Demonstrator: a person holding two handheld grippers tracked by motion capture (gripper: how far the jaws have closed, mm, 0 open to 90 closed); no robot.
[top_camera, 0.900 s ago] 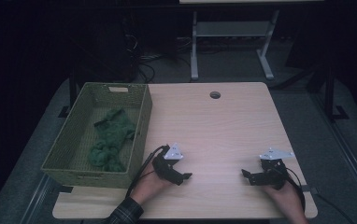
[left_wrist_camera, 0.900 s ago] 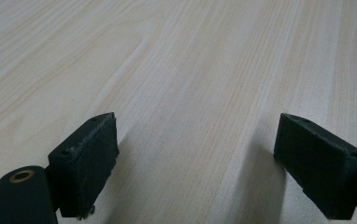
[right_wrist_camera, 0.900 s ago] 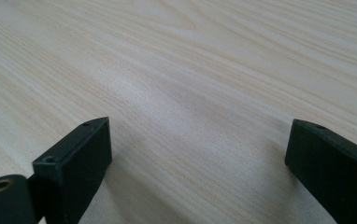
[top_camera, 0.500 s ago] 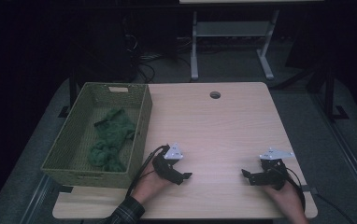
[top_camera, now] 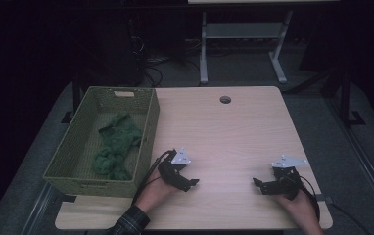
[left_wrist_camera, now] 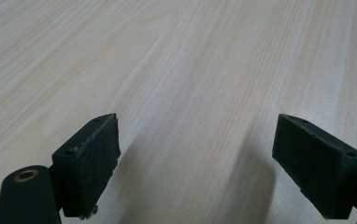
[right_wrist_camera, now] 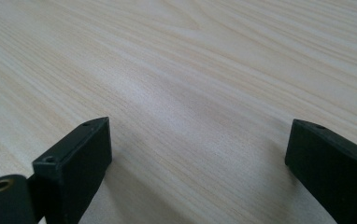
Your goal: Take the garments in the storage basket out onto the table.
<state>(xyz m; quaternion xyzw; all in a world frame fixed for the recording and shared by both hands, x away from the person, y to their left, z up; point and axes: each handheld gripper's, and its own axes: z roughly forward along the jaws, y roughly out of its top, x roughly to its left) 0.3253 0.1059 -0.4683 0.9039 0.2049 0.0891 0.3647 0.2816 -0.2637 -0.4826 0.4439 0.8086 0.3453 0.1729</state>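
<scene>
Resting on table [top_camera: 234, 132], left gripper [top_camera: 191, 184] and right gripper [top_camera: 256, 183] both spread, empty; cloth [top_camera: 116, 147] in basket [top_camera: 148, 127].

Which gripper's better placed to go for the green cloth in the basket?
Left, likely. The left gripper rests open on the table right beside the basket holding the green cloth. The right gripper, also open, sits at the table's far side.

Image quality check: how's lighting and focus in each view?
High view: dim, surroundings nearly black, the table lit, the green cloth in the basket murky. Left gripper view: bright, wood grain sharp, soft shadows under the open left gripper. Right gripper view: bright too, right gripper close and slightly soft.
</scene>
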